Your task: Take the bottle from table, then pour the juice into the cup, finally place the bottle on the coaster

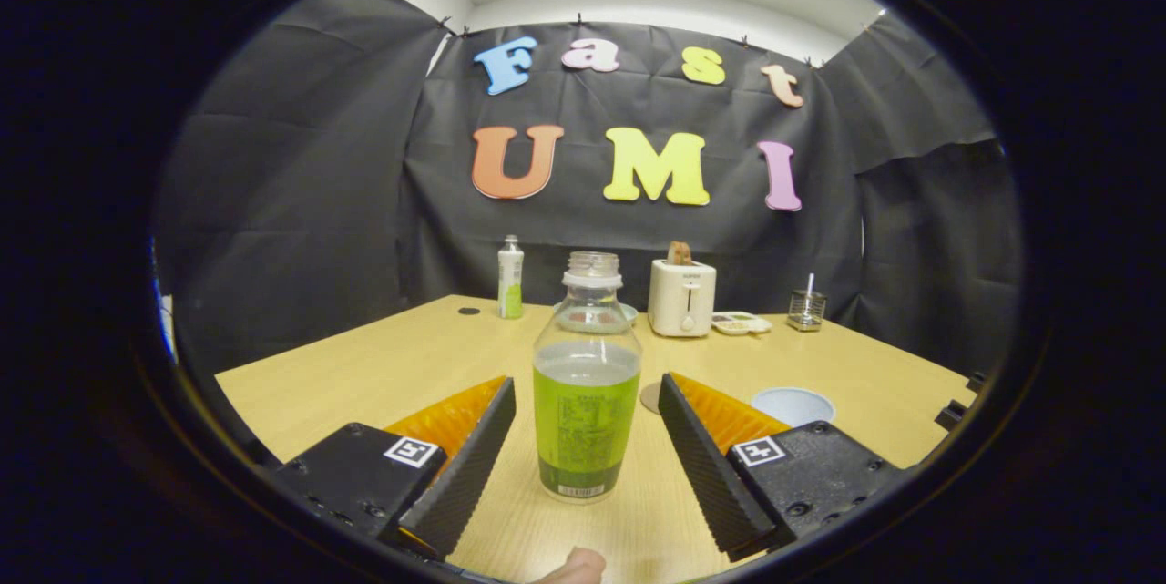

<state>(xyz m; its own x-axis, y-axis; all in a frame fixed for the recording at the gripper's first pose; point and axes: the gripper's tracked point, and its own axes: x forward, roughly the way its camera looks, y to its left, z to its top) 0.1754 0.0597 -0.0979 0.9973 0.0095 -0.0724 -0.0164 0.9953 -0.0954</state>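
Gripper: the gripper (587, 438) sits low over the table, its two fingers spread wide apart, one on each side of the bottle and neither touching it.
Bottle: the bottle (586, 384) stands upright on the table between the fingers, cap off, green juice filling roughly its lower two thirds.
Coaster: a small round coaster (650, 397) lies flat just behind the bottle, partly hidden by the right finger.
Cup: a pale cup (792, 404) stands beyond the right finger, near the coaster, seen from above its rim.
Table: light wooden table (364, 365).
Far end: a second small bottle (510, 278) stands upright at the back, well apart from a white toaster (681, 297) with a slice in its slot; beside the toaster lie a small tray (741, 322) and a wire holder (807, 309).
Person: a fingertip (572, 565) shows just below the fingers.
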